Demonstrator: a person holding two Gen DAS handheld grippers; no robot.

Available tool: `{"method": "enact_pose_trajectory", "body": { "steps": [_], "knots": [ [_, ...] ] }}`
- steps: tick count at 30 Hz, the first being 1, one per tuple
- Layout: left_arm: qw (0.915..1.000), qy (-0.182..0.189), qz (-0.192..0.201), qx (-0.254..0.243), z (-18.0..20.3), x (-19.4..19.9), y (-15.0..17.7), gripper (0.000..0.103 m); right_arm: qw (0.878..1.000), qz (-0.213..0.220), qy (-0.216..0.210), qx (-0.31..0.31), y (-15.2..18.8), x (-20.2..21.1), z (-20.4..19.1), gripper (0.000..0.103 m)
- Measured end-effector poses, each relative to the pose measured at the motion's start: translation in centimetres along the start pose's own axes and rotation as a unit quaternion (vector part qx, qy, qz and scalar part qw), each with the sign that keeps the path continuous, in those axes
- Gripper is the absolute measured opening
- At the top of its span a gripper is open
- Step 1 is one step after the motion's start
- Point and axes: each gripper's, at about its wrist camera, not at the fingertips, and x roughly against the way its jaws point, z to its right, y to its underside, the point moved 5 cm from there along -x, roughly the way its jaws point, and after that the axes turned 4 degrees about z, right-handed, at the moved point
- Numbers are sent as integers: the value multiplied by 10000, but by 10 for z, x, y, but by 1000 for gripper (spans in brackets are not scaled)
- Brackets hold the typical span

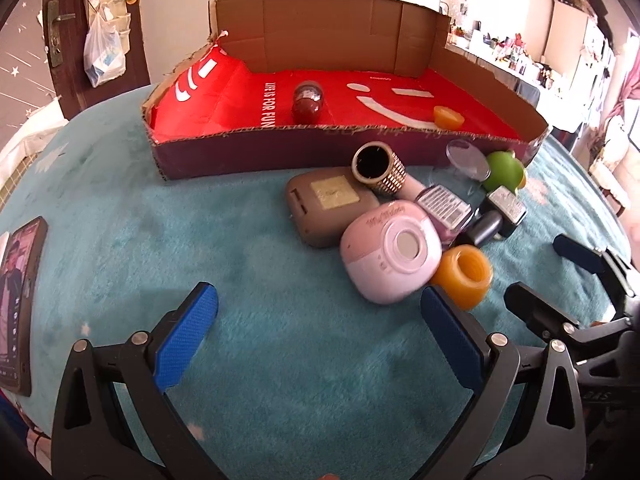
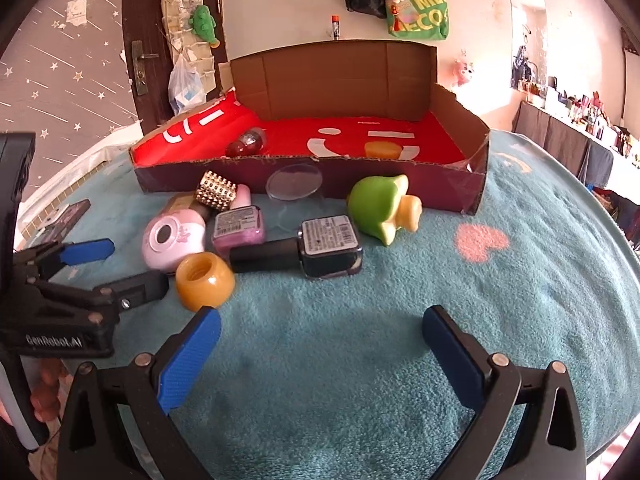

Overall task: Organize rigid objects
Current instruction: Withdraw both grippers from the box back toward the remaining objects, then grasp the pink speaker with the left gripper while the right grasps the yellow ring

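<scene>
Two black claws with blue finger pads hover low over a counter covered in fluffy teal cloth (image 2: 360, 344). The left claw (image 1: 320, 320) is spread wide with nothing between its pads; the right claw (image 2: 322, 334) is likewise released and empty.

Ahead of them sits a shallow brown cardboard box lined in red (image 2: 456, 188). Inside it lie a dark red round capsule with a clear half (image 1: 307, 102) and a small orange cap (image 1: 448, 117).

The remaining items cluster on the cloth just in front of the box — a pink rounded toy camera (image 1: 390, 250), an amber plastic ring-shaped cap (image 2: 205, 280) touching it, a grey-brown rounded case (image 1: 330, 208), a gold studded cylinder (image 1: 380, 166), a pink glitter nail polish bottle (image 2: 239, 229), a dark nail polish bottle with a black cap (image 2: 304, 252), a clear round lid (image 2: 294, 182) and a green and yellow toy figure (image 2: 382, 208).

A phone with a lit screen (image 1: 18, 304) lies at the counter's left edge.
</scene>
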Motion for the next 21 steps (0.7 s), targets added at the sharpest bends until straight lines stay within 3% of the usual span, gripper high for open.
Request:
{"method": "enact_pose_trajectory", "body": {
  "steps": [5,12,21],
  "knots": [
    [10000,-51,31,-31,8,-6,-9,103,9995,19,-65,-314,-5,1,11,103],
    [9998,-203,-15,72,10,-21,-21,103,9998,17,38,173,3,0,-3,103],
    [9990,-416,-34,148,-17,-14,-9,103,9993,34,-301,213,-3,-8,-27,102]
  ]
}}
